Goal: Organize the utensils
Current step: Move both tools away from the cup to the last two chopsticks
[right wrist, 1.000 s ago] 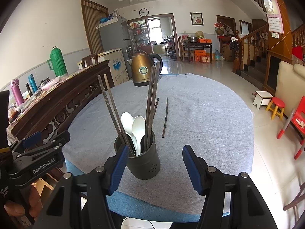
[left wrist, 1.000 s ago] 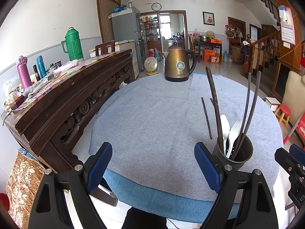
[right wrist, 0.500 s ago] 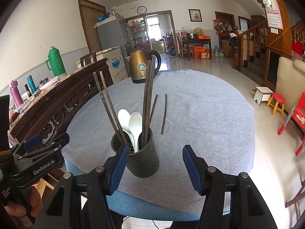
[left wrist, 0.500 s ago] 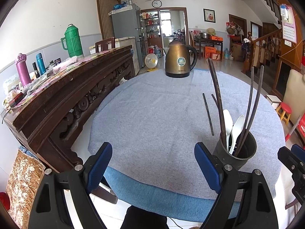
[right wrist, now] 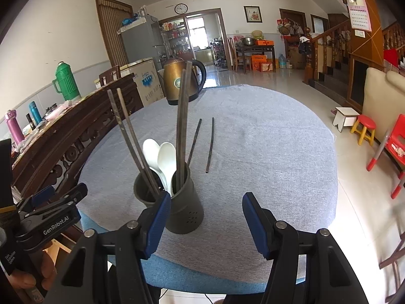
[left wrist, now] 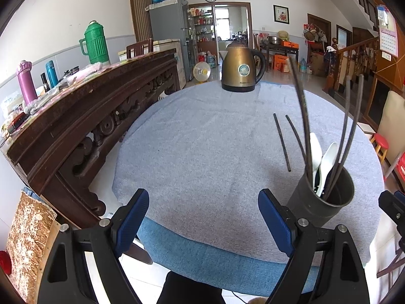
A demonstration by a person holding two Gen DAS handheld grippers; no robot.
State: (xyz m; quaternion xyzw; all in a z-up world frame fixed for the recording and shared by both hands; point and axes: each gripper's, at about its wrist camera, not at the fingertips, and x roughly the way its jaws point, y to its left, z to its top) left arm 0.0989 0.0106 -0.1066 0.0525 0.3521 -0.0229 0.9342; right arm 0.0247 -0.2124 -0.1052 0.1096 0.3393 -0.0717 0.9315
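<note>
Grey holder (right wrist: 177, 202) near the tabletop (right wrist: 265, 152) edge already keeps spoons (right wrist: 164, 159) and chopsticks — two loose chopsticks (right wrist: 210, 144) remain beyond it — both tongs, left (left wrist: 202, 223) and right (right wrist: 206, 223), gape empty.

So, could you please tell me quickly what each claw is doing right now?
Left claw: open, holding nothing.
Right claw: open, holding nothing, beside the utensil holder.

I am facing white walls and a glossy tiled floor (right wrist: 255, 76); daylight is streaming through the doorway (left wrist: 231, 25), a staircase (right wrist: 336, 58) rising rightward.
</note>
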